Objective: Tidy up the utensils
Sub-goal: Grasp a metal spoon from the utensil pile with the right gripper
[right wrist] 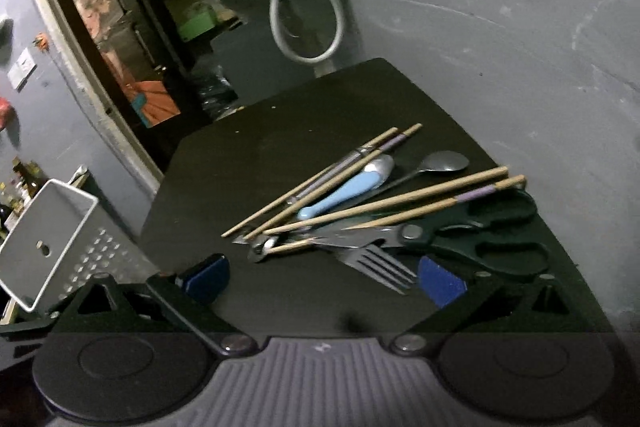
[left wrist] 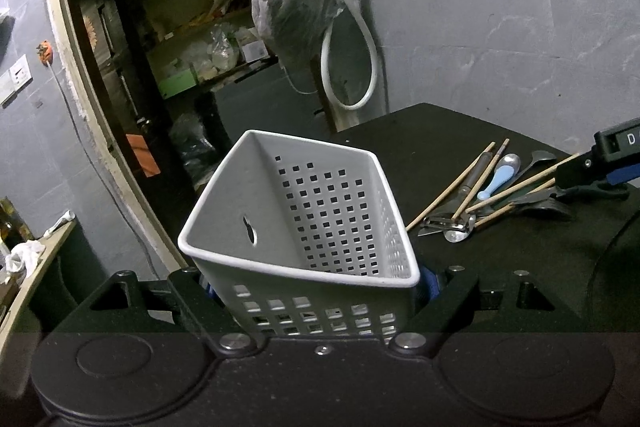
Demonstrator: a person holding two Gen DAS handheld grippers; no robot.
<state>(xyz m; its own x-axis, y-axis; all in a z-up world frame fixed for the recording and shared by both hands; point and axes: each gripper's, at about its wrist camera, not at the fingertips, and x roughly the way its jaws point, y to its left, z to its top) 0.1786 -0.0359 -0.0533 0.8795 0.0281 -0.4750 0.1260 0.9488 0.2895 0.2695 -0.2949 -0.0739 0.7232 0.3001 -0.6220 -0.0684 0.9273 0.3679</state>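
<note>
My left gripper [left wrist: 316,291] is shut on a white perforated utensil basket [left wrist: 304,219], held tilted in the air left of the black table; the basket also shows in the right wrist view [right wrist: 52,239]. It is empty. A pile of utensils lies on the table: wooden chopsticks [right wrist: 384,203], a blue-handled spoon [right wrist: 344,191], a metal spoon [right wrist: 444,161], a fork [right wrist: 380,263], black-handled scissors [right wrist: 480,235]. My right gripper [right wrist: 324,277] is open and empty, just in front of the pile, its blue pads [right wrist: 440,281] beside the fork.
The black table [right wrist: 280,163] stands against a grey wall. A tap with a white hose [left wrist: 352,39] and a plastic bag [left wrist: 292,7] hang behind it. A dark doorway with shelves [left wrist: 160,47] lies to the left.
</note>
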